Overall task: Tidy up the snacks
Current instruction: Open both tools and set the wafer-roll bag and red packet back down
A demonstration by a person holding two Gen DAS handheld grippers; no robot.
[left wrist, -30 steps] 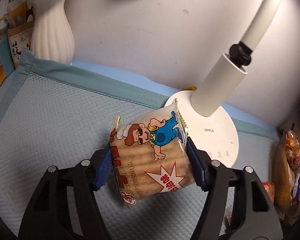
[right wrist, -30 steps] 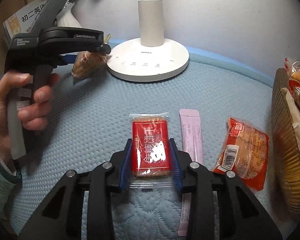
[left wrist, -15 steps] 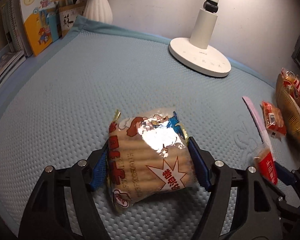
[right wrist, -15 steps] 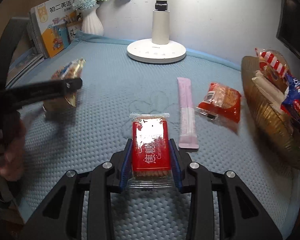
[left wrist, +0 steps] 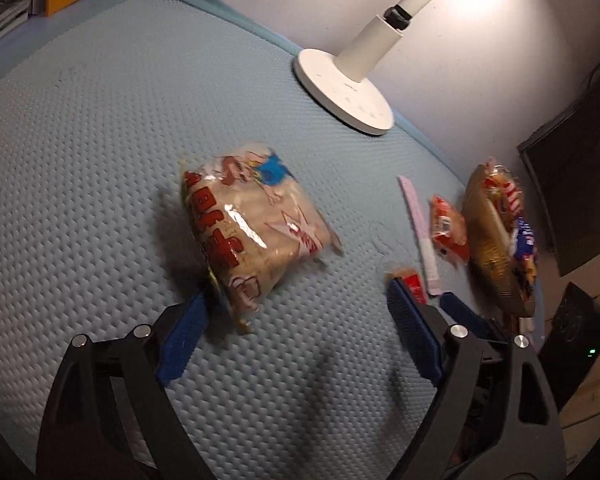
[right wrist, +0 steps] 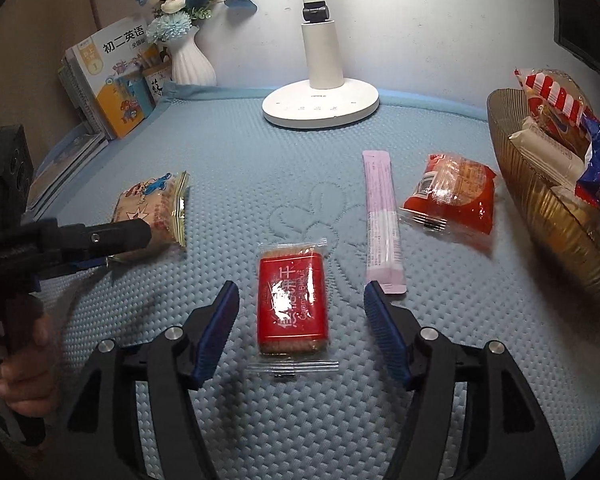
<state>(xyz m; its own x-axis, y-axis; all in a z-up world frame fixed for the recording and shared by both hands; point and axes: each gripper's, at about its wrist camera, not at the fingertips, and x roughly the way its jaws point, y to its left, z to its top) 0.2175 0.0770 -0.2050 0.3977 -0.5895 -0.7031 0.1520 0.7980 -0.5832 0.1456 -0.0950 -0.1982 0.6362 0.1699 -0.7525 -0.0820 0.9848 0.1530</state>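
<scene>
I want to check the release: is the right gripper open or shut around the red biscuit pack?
Open. The right gripper has both blue pads clear of the red biscuit pack, which lies flat on the blue mat.

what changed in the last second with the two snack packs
Both were let go. The left tool opened and the cartoon biscuit pack now lies on the blue mat. The right tool opened too, leaving the red biscuit pack flat between its fingers. The pink stick, orange-red packet, gold bowl and lamp stayed put.
</scene>
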